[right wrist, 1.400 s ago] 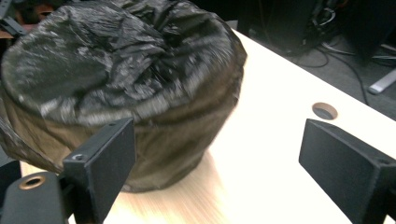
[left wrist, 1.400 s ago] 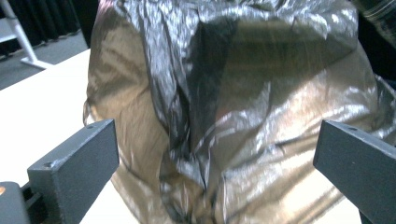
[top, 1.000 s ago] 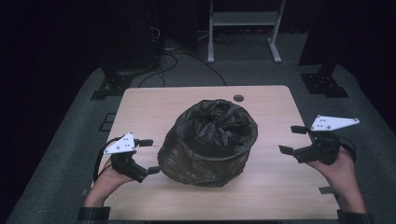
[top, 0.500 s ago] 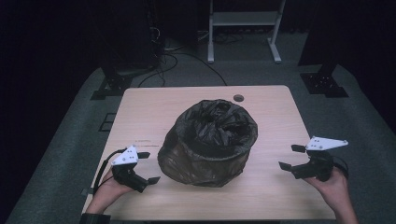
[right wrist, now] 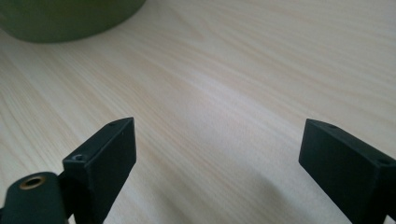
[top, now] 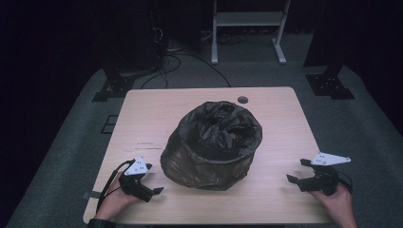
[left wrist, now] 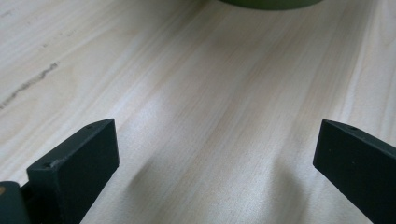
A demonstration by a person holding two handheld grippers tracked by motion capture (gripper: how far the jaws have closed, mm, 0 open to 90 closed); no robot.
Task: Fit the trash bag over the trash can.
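Round bin lined with a crinkled black plastic bag [top: 212, 142] looks finished — left gripper [top: 151, 183] and right gripper [top: 295, 172] rest wide open, empty, apart.

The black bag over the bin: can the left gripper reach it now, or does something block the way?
Probably yes. The left gripper sits open beside the black bag, with bare table between them.

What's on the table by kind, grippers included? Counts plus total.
Round bin lined with a crumpled black plastic bag: 1
Handheld black two-jaw grippers, both open and holding nothing: 2 (left gripper, right gripper)
Total: 3, all at the light wooden table.
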